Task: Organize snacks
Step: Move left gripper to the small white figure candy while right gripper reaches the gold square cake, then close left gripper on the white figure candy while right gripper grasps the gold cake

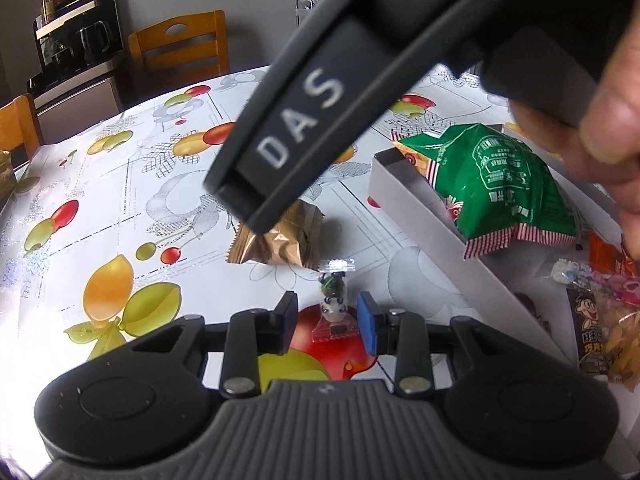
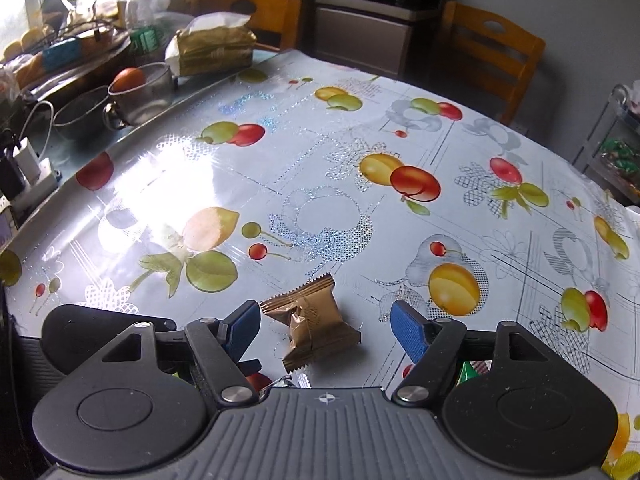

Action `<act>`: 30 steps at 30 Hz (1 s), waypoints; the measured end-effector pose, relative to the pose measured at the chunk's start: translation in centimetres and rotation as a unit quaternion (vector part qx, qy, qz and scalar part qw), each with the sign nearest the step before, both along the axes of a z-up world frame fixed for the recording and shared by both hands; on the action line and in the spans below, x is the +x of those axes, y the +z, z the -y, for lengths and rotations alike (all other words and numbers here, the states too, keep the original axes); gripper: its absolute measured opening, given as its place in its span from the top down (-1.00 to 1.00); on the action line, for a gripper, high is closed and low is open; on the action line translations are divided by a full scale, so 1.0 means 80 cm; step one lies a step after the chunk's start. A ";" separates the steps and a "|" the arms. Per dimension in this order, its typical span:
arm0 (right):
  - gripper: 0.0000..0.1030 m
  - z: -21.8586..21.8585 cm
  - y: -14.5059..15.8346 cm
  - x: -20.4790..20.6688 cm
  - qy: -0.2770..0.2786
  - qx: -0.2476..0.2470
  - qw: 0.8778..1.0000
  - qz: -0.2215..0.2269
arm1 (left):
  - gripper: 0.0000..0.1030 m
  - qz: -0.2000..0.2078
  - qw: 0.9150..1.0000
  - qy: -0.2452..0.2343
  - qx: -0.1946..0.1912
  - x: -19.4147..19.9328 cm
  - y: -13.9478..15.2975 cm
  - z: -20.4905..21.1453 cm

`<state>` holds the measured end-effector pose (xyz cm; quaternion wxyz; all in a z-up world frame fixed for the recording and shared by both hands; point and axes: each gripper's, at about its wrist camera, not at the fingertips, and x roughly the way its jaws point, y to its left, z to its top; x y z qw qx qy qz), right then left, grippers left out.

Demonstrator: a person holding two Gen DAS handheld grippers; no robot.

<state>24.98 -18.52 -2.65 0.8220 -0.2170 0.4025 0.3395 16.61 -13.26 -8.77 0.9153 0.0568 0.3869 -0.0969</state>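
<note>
A brown foil snack packet (image 2: pixel 316 328) lies on the fruit-print tablecloth. My right gripper (image 2: pixel 324 328) is open around it, with a blue pad on each side and a gap to both. In the left wrist view the same brown packet (image 1: pixel 280 244) lies partly under the right gripper's black body (image 1: pixel 304 120), which a hand (image 1: pixel 612 120) holds. A small clear candy packet with a panda print (image 1: pixel 334 304) lies on the cloth between the pads of my left gripper (image 1: pixel 328 316). That gripper is open narrowly and its pads stand clear of the candy.
A white cardboard box (image 1: pixel 408 196) at the right holds a green snack bag (image 1: pixel 492 184) and several other packets (image 1: pixel 600 320). Wooden chairs (image 2: pixel 488 52) stand at the far table edge. Metal bowls (image 2: pixel 136 92), a gold tissue pack (image 2: pixel 212 48) and clutter line the left.
</note>
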 end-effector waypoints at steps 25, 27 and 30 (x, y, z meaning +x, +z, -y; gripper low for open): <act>-0.33 -0.037 -0.058 0.023 0.051 -0.033 0.998 -0.029 | 0.41 0.013 1.000 0.007 -0.019 0.005 -0.008 0.007; -0.23 -0.038 -0.060 0.022 0.053 -0.035 0.998 -0.029 | 0.41 0.013 1.000 0.008 -0.020 0.004 -0.008 0.006; -0.01 -0.040 -0.063 0.020 0.057 -0.042 0.997 -0.028 | 0.41 0.012 1.000 0.008 -0.021 0.002 -0.008 0.004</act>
